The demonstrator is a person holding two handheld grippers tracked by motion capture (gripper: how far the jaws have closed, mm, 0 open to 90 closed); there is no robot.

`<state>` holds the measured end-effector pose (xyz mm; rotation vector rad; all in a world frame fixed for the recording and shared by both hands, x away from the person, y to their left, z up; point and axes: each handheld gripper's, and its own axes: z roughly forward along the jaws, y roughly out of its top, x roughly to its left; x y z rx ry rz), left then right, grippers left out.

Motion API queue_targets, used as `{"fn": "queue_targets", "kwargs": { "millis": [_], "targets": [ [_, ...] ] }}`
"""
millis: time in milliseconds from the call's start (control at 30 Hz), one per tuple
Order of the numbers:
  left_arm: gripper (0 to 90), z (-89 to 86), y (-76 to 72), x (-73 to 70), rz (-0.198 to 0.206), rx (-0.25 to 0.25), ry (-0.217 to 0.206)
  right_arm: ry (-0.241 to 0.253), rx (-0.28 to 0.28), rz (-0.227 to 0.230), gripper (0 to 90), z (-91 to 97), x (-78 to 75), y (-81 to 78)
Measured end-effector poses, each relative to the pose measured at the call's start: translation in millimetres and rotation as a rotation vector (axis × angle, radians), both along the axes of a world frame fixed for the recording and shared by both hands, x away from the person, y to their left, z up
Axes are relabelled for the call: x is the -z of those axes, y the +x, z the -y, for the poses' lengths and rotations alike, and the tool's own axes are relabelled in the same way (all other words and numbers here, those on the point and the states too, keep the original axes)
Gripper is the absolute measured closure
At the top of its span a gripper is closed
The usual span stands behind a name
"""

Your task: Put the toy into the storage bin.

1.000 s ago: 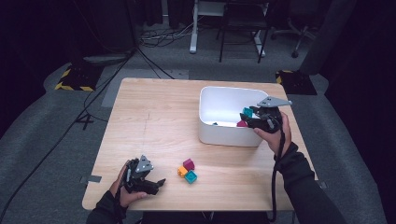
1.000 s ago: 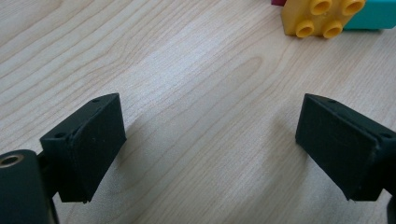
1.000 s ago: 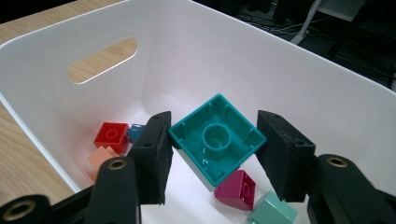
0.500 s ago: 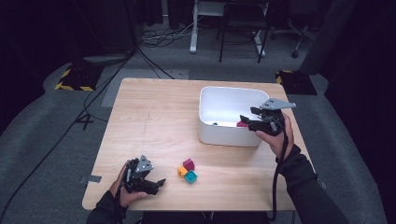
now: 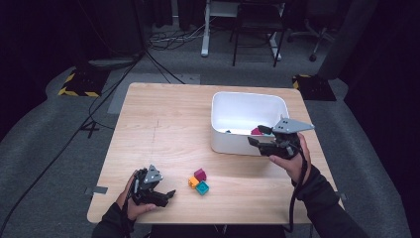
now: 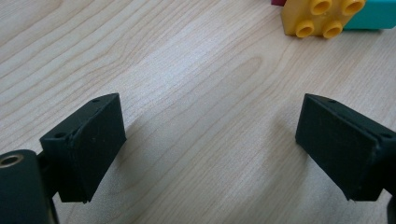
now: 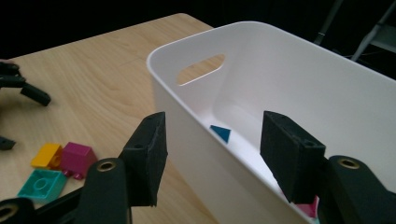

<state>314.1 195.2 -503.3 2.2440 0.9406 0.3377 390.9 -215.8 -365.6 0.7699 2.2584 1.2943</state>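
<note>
Three loose bricks lie on the wooden table [image 5: 163,119] near its front edge, but the biggest thing it carries is the white bin [image 5: 233,111], standing toward the right edge, past the middle. The right gripper [image 5: 259,136] hovers at the bin's near right corner, over the rim; its jaws have just been opening and stand apart with nothing between them. A magenta piece [image 5: 256,131] and a blue piece [image 7: 220,133] lie inside. The left gripper [image 5: 166,194] rests by the front left corner, jaws spread, empty. Just right of it sit the magenta brick [image 5: 200,174], teal brick [image 5: 202,187] and yellow brick [image 5: 192,182], clustered together.
</note>
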Motion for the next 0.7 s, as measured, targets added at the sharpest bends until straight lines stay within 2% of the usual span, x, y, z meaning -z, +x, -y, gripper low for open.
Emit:
{"fn": "queue_targets", "kwargs": {
  "millis": [67,167,400,567,700],
  "targets": [
    [8.5,0.2,0.1,0.2,-0.004,0.002,-0.004,0.011,-0.025,-0.007,42.1,-4.8,6.5,-6.6],
    [8.5,0.2,0.2,0.2,-0.004,0.003,-0.004,-0.001,-0.061,-0.011,42.2,-13.5,18.9,-15.6],
    [8.5,0.2,0.1,0.2,-0.005,0.003,-0.004,-0.027,-0.15,-0.065,41.9,-36.4,50.6,-33.7],
    [8.4,0.2,0.2,0.2,-0.004,0.003,-0.004,-0.019,-0.203,-0.103,41.9,-51.7,68.8,-46.2],
    [8.4,0.3,0.2,0.3,-0.006,0.004,-0.006,-0.045,-0.237,-0.121,41.9,-65.2,83.7,-53.7]
  ]
}}
